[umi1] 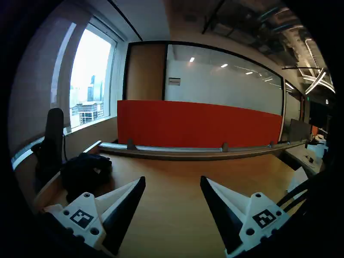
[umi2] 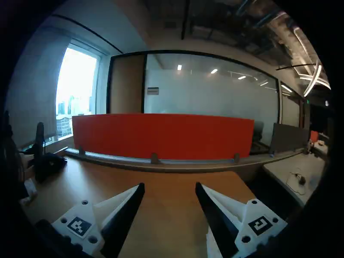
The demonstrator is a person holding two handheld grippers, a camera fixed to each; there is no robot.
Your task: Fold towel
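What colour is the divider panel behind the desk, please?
Orange-red; the panel shows best in right gripper view.

Right tongs hung over the wooden counter, fingers spread wide, nothing btwn them. Red divider stood along the counter's far edge, w/ a glass wall behind it. Dark bundle sat far left on the counter, near a bright window.

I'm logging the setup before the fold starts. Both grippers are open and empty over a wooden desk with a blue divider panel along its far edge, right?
Not quite. The divider panel is red, not blue, as the left gripper view shows. The rest holds: the left gripper and right gripper are open and empty over the wooden desk.
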